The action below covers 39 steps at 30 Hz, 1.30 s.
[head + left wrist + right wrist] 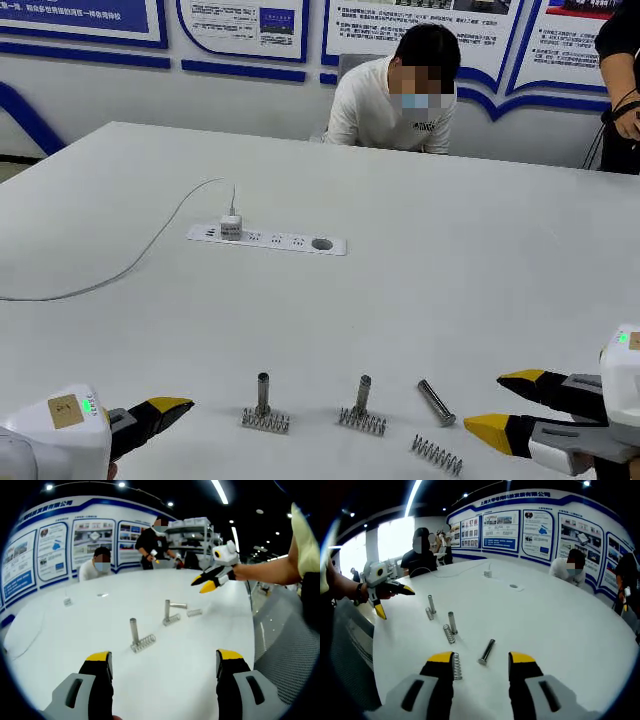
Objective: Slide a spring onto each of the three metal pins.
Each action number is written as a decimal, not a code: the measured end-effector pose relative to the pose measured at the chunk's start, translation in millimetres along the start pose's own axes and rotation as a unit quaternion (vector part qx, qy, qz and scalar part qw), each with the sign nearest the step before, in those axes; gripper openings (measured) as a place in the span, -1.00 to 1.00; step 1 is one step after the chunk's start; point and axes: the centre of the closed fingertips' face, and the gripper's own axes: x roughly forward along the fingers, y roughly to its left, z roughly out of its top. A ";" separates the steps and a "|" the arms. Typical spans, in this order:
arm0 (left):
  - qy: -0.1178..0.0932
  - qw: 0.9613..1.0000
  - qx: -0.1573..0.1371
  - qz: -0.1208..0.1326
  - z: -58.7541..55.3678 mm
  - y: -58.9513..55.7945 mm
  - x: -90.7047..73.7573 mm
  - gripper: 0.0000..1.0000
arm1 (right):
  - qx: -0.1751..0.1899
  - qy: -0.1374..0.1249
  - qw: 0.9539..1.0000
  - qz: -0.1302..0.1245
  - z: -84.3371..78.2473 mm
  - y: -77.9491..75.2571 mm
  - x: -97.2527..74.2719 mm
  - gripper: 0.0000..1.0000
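Left tongs (164,656) and right tongs (508,403) both gape wide and empty at the bottom corners, pins (263,392) and springs (437,455) between them.

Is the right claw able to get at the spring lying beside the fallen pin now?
Probably yes. The right claw is open and hovers close to the spring; bare table lies between them, and the fallen pin lies apart from it.

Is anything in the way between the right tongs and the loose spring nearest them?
Nothing visible. The spring lies on bare table just ahead of the open right tongs. The fallen pin lies beside it, not between.
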 end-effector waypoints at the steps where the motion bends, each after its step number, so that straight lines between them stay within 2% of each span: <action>1: 0.000 1.000 0.000 0.000 -0.4 0.3 -0.2 0.73 | 0.002 0.002 1.000 -0.001 0.1 -0.9 1.7 -0.12; 16: 0.003 1.000 0.001 -0.003 -0.9 -1.4 1.8 0.73 | 0.021 0.041 0.999 -0.022 8.1 -14.6 40.4 -0.32; 29: 0.006 1.000 -0.002 -0.004 -3.4 -2.6 2.4 0.71 | 0.048 0.088 0.994 -0.038 -5.9 -20.5 68.2 -0.49; 39: 0.008 1.000 -0.003 -0.004 -6.0 -2.9 2.9 0.70 | 0.063 0.110 0.991 -0.048 -11.8 -21.1 81.7 -0.56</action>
